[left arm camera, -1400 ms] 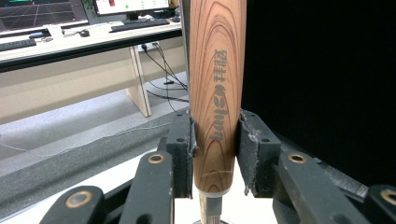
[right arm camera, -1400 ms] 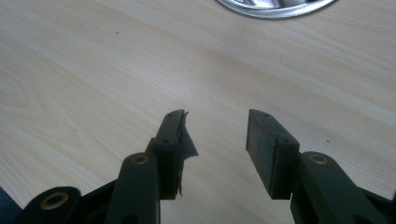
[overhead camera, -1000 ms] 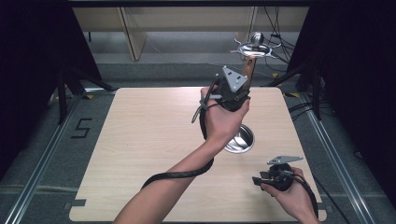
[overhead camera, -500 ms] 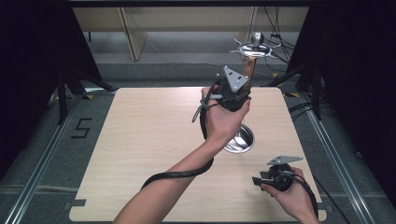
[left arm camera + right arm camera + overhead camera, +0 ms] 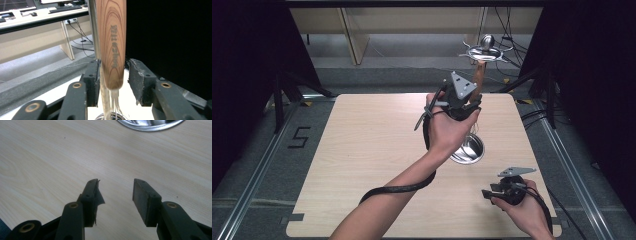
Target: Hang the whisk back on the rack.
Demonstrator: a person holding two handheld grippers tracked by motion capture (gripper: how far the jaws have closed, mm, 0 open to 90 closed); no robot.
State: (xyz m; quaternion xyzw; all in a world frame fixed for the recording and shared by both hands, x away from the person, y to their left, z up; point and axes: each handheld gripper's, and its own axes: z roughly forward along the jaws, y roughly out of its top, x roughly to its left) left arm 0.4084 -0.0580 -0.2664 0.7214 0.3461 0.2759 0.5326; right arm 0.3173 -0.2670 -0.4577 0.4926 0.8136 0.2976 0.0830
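Wooden handle (image 5: 111, 45) between left claw (image 5: 115, 80) pads

A pale wood counter (image 5: 362, 150) stands on grey floor (image 5: 257, 150) marked with a black 5 (image 5: 298, 137). Black curtains (image 5: 242, 60) hang beyond its left and right edges. Past the far edge stands a light desk (image 5: 387, 20), with cables (image 5: 512, 45) trailing on the floor near the far right corner.

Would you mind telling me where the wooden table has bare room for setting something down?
The light wooden table is bare across its left half and near edge. It gets crowded around the round steel bowl right of centre, under the raised left gripper; the right gripper takes the near right corner.
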